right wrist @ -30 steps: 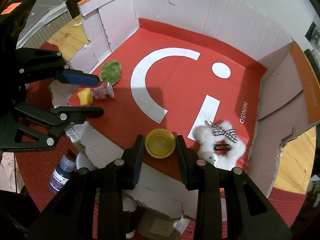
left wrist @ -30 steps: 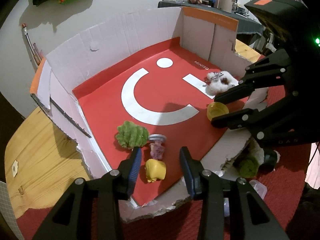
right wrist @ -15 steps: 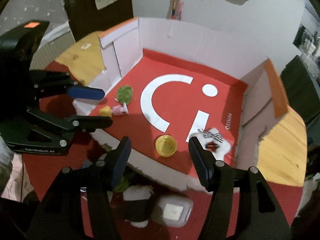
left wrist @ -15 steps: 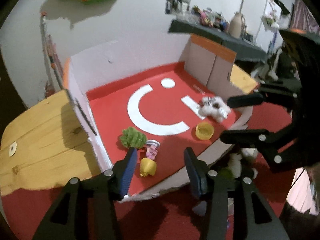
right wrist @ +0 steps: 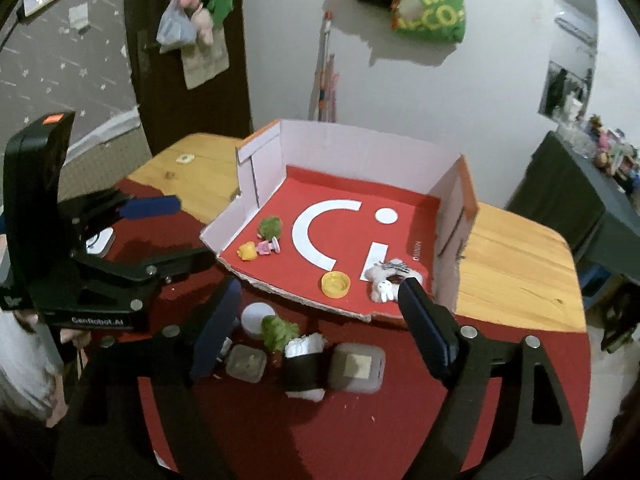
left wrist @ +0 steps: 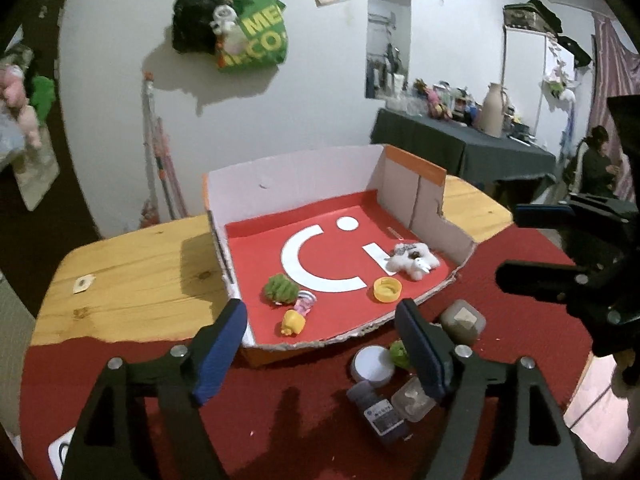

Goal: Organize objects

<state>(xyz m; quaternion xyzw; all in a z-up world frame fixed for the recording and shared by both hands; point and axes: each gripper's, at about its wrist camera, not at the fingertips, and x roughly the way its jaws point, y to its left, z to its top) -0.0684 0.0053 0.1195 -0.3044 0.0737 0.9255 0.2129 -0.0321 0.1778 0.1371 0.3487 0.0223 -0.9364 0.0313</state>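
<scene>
Red cloth covers the near part of the wooden table, where a cut-open cardboard box holds a green toy, yellow cap and white plush. Left tool and right tool hang spread apart, empty, above jars along the near edge.

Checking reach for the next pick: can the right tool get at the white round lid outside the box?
Probably yes. The right tool is open and empty, the white round lid lies uncovered on the red cloth just ahead, though a green toy crowds it.
</scene>
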